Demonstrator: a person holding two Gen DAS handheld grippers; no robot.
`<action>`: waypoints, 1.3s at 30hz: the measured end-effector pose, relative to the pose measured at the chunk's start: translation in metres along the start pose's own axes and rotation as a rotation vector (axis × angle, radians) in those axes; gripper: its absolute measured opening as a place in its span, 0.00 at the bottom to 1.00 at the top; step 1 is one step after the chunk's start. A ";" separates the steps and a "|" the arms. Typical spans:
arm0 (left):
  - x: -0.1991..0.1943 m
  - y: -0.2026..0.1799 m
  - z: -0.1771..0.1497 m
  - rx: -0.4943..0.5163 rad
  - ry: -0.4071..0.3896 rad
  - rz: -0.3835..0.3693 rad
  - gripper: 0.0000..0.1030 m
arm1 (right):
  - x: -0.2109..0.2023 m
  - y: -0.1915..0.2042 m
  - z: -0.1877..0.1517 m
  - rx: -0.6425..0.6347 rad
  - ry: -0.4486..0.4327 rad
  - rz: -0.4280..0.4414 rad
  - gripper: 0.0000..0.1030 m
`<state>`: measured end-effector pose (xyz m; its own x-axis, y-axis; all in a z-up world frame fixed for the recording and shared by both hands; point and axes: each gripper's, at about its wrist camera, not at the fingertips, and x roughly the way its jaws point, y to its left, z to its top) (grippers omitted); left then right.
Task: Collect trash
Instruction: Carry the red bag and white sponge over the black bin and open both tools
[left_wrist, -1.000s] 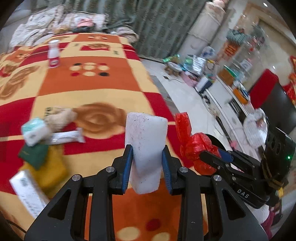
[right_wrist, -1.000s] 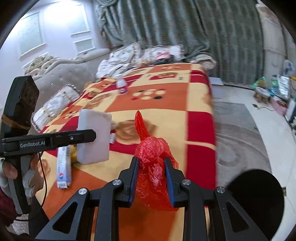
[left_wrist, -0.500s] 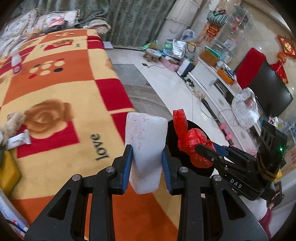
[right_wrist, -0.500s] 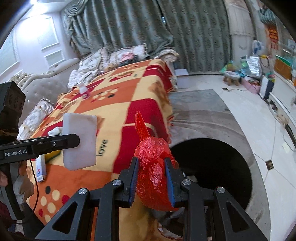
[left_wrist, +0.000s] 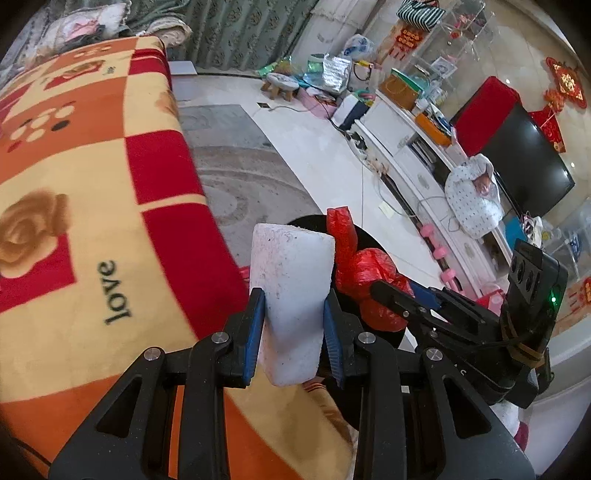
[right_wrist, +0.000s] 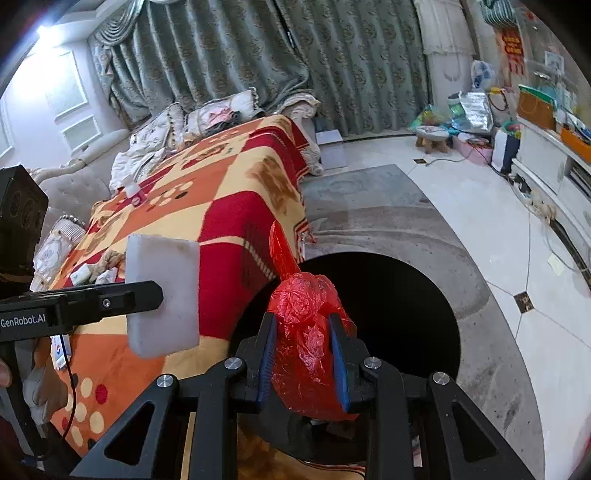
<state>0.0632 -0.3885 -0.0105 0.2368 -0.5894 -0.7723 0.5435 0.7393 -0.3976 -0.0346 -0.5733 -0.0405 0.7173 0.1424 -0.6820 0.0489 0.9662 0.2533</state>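
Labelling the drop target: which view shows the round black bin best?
Right wrist. The round black bin shows most of its dark opening beside the blanket-covered bed. In the left wrist view only slivers of the bin show behind the white foam block and crumpled red plastic bag.

place: home, living room | signs: sofa (right_wrist: 74, 184) with pillows (right_wrist: 218, 114) and a checked blanket (right_wrist: 236, 192) | curtains (right_wrist: 295, 62) | TV (left_wrist: 528, 162) on a white cabinet (left_wrist: 413, 162) | rug (right_wrist: 369, 199) on a tile floor (right_wrist: 554, 325)

Black bin (right_wrist: 388, 302) partly behind tongs
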 end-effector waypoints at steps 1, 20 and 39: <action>0.005 -0.002 0.001 0.001 0.007 -0.003 0.28 | 0.000 -0.002 -0.001 0.004 0.001 -0.002 0.25; 0.037 -0.011 0.006 -0.009 0.065 -0.048 0.28 | 0.008 -0.028 -0.007 0.056 0.024 -0.023 0.25; 0.033 -0.016 0.003 -0.012 0.055 -0.078 0.36 | 0.013 -0.030 -0.010 0.067 0.040 -0.033 0.29</action>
<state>0.0644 -0.4206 -0.0283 0.1492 -0.6267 -0.7649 0.5489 0.6959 -0.4631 -0.0334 -0.5983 -0.0637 0.6863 0.1204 -0.7172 0.1199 0.9540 0.2748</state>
